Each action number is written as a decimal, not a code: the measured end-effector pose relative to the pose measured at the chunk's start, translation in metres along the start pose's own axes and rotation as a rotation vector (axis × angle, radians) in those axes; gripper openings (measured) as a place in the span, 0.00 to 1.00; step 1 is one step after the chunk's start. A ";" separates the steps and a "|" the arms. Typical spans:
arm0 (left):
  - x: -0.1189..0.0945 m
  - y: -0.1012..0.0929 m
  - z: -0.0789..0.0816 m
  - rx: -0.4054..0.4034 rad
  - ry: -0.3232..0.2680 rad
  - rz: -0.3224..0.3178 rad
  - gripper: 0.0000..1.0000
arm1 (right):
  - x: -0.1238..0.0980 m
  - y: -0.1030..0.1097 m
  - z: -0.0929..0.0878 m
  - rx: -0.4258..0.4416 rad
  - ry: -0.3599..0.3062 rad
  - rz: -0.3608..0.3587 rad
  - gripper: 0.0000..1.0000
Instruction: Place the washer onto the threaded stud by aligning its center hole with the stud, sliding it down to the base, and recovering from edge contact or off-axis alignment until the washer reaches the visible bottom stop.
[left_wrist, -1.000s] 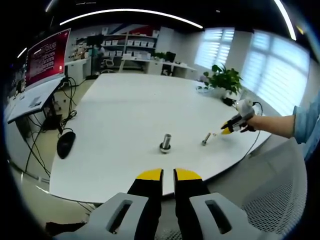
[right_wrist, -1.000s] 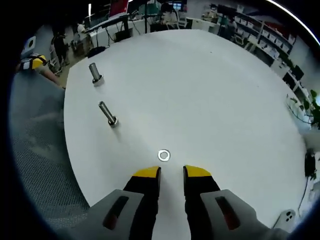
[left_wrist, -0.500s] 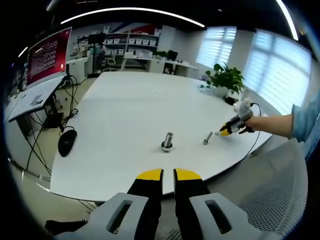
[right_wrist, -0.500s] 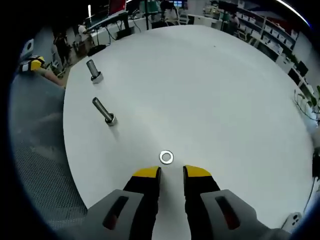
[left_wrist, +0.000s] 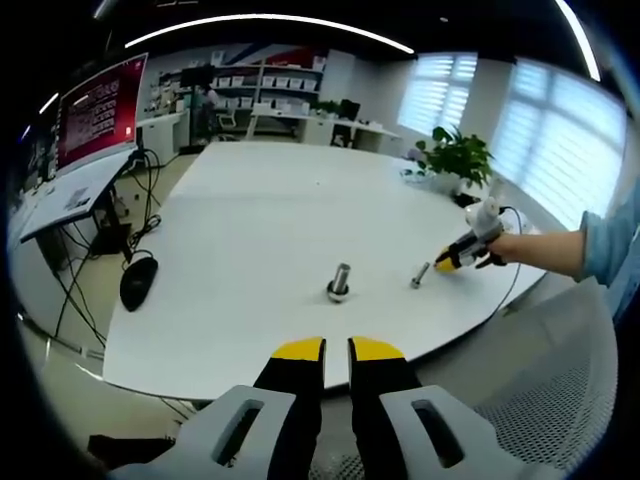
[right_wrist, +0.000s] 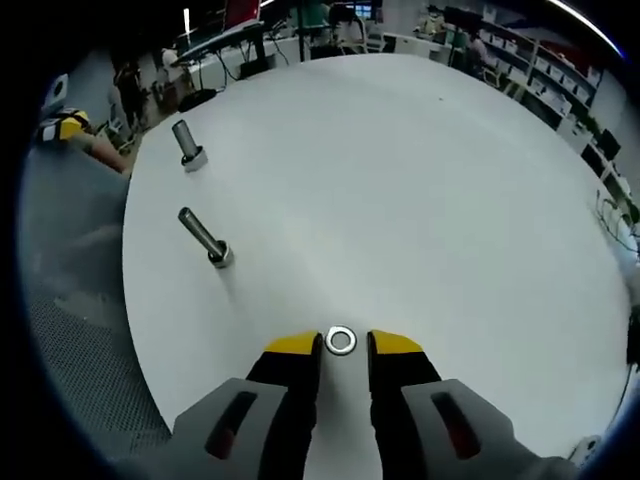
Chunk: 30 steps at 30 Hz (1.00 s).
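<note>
- Lying flat on the white table (right_wrist: 420, 180), the washer (right_wrist: 341, 340) sat right between the yellow tips of the right gripper (right_wrist: 343, 345), whose jaws stood slightly spread with a gap on each side of the ring; no pinch on it could be seen.
- Up and to the left in the right gripper view, a threaded stud (right_wrist: 204, 238) stood on its base and leaned in the fisheye picture, well apart from the washer.
- Further off in the same direction stood a second stud (right_wrist: 186, 143), near the table's edge.
- At the far left of that view the left gripper (right_wrist: 66, 127) showed its yellow tips beyond the table's rim.
- In the left gripper view, the left gripper (left_wrist: 337, 349) hovered off the near edge of the table (left_wrist: 260, 220), its jaws close together with a narrow slit between them, holding nothing.
- Ahead of it stood one stud (left_wrist: 340, 281) upright on the table, and the other stud (left_wrist: 420, 275) to its right.
- The right gripper (left_wrist: 452, 262) came in from the right, held in a person's hand (left_wrist: 500, 245), its tips low at the tabletop just beside that second stud.
- A potted plant (left_wrist: 455, 160) stood at the table's far side, and a computer mouse (left_wrist: 138, 283) hung near its left edge.
</note>
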<state>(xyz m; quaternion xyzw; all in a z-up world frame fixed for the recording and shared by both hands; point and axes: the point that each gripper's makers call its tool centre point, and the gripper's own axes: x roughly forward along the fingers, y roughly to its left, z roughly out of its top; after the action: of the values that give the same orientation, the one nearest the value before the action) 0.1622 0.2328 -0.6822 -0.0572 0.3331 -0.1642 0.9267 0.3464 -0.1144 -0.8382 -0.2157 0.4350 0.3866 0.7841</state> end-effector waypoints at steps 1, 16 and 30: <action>0.000 0.000 0.000 0.000 0.001 0.000 0.06 | 0.000 0.000 0.000 0.000 -0.002 -0.001 0.18; 0.000 0.001 0.002 -0.002 -0.011 0.002 0.06 | -0.010 0.004 0.006 -0.011 -0.031 -0.041 0.13; 0.000 0.000 0.001 0.004 -0.003 0.001 0.06 | -0.005 0.004 -0.007 0.000 0.004 -0.035 0.15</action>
<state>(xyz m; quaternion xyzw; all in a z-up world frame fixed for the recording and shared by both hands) 0.1627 0.2329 -0.6818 -0.0555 0.3312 -0.1644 0.9275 0.3380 -0.1191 -0.8379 -0.2242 0.4324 0.3723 0.7900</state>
